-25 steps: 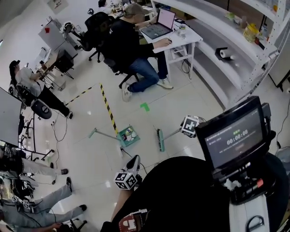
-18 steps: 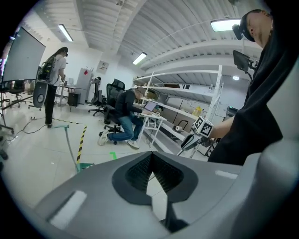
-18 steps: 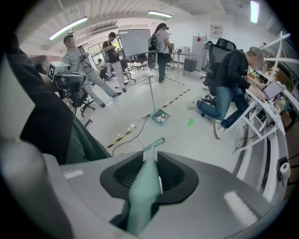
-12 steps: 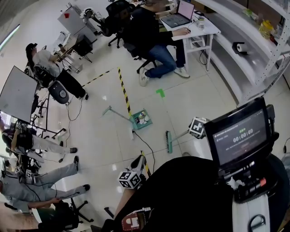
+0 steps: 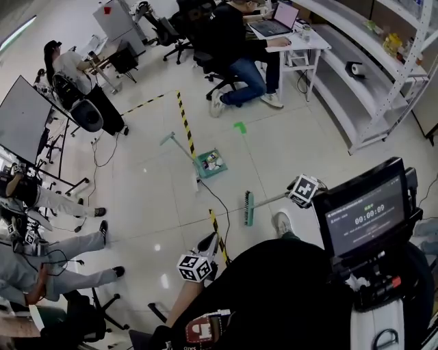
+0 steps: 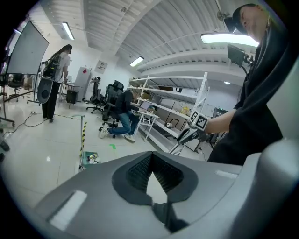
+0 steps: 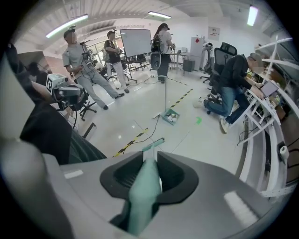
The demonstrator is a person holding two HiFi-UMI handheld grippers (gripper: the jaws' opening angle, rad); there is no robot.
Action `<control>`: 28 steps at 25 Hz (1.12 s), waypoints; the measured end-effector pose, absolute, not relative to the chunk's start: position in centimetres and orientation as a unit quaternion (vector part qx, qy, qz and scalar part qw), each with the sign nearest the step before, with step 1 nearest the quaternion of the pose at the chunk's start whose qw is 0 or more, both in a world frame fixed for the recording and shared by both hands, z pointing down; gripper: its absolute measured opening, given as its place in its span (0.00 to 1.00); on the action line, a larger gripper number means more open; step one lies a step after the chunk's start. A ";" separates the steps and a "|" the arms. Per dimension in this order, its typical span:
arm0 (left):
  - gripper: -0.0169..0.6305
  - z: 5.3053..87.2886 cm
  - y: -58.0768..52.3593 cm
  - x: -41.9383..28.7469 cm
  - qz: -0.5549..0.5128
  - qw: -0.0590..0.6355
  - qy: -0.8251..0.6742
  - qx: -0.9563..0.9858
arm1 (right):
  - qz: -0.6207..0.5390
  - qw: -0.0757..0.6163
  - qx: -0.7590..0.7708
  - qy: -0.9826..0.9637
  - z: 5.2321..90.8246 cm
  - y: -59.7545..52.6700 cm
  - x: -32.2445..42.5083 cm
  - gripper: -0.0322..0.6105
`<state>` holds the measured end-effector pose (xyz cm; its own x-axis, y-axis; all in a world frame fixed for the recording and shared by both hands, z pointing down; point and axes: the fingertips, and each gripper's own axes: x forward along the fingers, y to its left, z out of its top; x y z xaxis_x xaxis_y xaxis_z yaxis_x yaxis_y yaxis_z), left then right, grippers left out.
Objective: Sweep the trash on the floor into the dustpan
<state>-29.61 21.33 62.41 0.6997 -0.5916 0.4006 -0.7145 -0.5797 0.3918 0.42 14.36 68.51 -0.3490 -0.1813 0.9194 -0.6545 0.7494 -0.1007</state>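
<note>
- Right gripper view: the right tongs [image 7: 148,173] are clamped on the pale green handle of a broom [image 7: 144,191], which runs out forward between the two dark pads.
- The broom head [image 5: 248,208] rests on the floor just ahead of the person's feet, its bristle edge lying along the floor.
- Left gripper view: the left tongs [image 6: 153,184] are closed on themselves, the pads meeting at a point with nothing between them. They are held low at the person's left side, well apart from the broom.
- The dustpan [image 5: 211,165] stands on the floor beyond the broom head, near but not touching it. Its long handle [image 5: 176,146] slants away to the left.
- Small bits of trash [image 5: 214,160] lie inside the dustpan.
- A strip of yellow and black tape [image 5: 185,122] runs along the floor beside the dustpan, and a black cable [image 5: 220,206] curls between dustpan and broom.
- A green mark [image 5: 239,126] sits on the floor farther out.
- Beyond it a seated person [image 5: 233,37] works at a laptop [image 5: 275,20] on a white tabletop [image 5: 311,46], with white shelves [image 5: 369,82] to the right.
</note>
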 end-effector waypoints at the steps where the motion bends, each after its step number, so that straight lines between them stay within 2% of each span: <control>1: 0.03 62.6 22.1 -30.2 0.113 0.275 -0.370 0.880 | 0.231 0.508 0.267 -0.786 68.4 15.4 0.0 0.19; 7: 0.03 61.5 25.3 -29.1 0.107 0.265 -0.354 0.891 | 0.221 0.520 0.265 -0.782 67.3 21.2 0.6 0.19; 14: 0.03 59.0 25.7 -23.6 0.092 0.239 -0.379 0.889 | 0.231 0.522 0.259 -0.779 67.0 24.9 7.4 0.19; 17: 0.03 58.3 24.9 -22.1 0.084 0.234 -0.391 0.886 | 0.213 0.536 0.277 -0.768 66.5 24.4 11.0 0.19; 21: 0.03 58.0 23.8 -21.2 0.078 0.229 -0.401 0.883 | 0.210 0.509 0.279 -0.787 66.1 23.6 11.6 0.19; 28: 0.03 58.0 23.5 -20.5 0.083 0.225 -0.394 0.887 | 0.212 0.520 0.284 -0.777 66.1 23.5 13.2 0.19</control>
<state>-20.54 23.51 58.02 0.6751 -0.6619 0.3257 -0.7372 -0.5876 0.3337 13.22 23.53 66.15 -0.2978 -0.2218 0.9285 -0.6624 0.7484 -0.0337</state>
